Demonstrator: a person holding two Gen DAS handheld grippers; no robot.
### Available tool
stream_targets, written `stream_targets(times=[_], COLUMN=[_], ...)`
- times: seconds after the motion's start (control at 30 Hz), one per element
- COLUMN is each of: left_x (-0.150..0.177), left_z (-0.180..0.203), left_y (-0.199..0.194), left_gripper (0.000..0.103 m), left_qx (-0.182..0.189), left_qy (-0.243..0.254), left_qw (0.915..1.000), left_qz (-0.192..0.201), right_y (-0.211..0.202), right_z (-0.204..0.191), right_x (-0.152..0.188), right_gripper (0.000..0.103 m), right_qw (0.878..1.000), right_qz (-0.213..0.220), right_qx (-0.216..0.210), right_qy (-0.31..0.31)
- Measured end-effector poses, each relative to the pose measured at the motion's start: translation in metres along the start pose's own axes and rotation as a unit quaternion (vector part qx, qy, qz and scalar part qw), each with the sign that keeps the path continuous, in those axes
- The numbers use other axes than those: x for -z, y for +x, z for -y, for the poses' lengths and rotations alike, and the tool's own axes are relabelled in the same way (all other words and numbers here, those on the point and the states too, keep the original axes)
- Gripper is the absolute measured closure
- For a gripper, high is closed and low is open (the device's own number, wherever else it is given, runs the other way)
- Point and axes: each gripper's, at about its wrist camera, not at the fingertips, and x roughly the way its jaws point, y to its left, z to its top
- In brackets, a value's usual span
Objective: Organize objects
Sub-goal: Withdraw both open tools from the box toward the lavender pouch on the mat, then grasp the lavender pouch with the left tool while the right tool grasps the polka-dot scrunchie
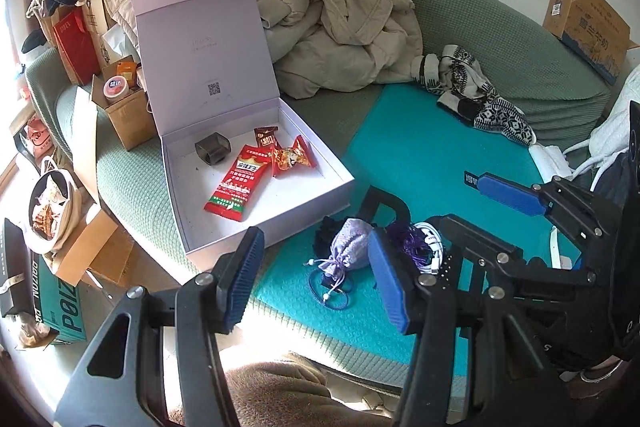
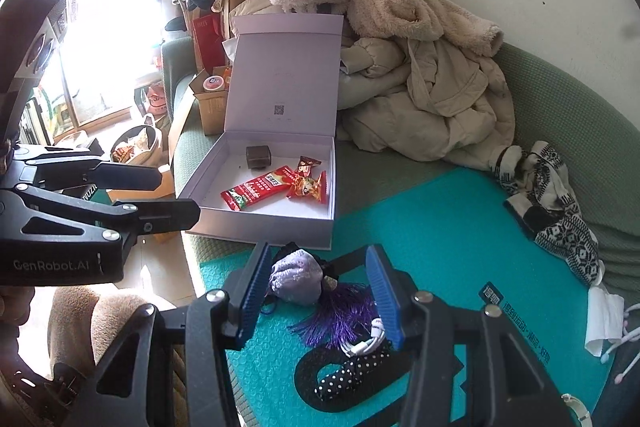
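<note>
While half hidden behind the right gripper (image 2: pixel 320 291), lilac pouch (image 2: pixel 294 281) looking puffy, drawstrung, purple tassel (image 2: pixel 340 315) at five o'clock; both grippers, left gripper (image 1: pixel 316 283) included, gaping apart, gripping nothing.

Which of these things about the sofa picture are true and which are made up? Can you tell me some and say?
1. The white box is open, with its lid up. True.
2. The red snack packet lies on the teal mat. False: it lies inside the box.
3. The lilac pouch lies on the mat, outside the box. True.
4. The right gripper is squeezing the pouch. False: its fingers stand apart and hold nothing.
5. The patterned scarf is in the box. False: it lies on the sofa, far from it.
</note>
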Motion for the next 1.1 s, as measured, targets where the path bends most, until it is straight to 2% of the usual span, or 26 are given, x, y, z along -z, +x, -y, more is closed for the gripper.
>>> stream_targets(times=[0.33, 0.63, 0.9, 1.1], left_x=[0.043, 0.076, 0.096, 0.096], left_z=[0.045, 0.067, 0.066, 0.053], left_y=[-0.004, -0.001, 0.023, 0.055], left_gripper=[0.051, 0.051, 0.051, 0.051], left_qx=[0.036, 0.064, 0.083, 0.100], left_qy=[0.033, 0.057, 0.068, 0.066], left_qw=[0.9985, 0.9951, 0.9913, 0.9886], left_qz=[-0.026, -0.049, -0.076, -0.090], right_y=[-0.035, -0.051, -0.037, -0.009], right_z=[0.008, 0.008, 0.009, 0.015], right_x=[0.051, 0.094, 0.122, 0.128], right_gripper=[0.053, 0.054, 0.054, 0.054], right_qw=[0.998, 0.995, 0.989, 0.986], right_qz=[-0.018, -0.039, -0.064, -0.082], right_qx=[0.031, 0.044, 0.051, 0.050], right_qy=[0.043, 0.084, 0.119, 0.137])
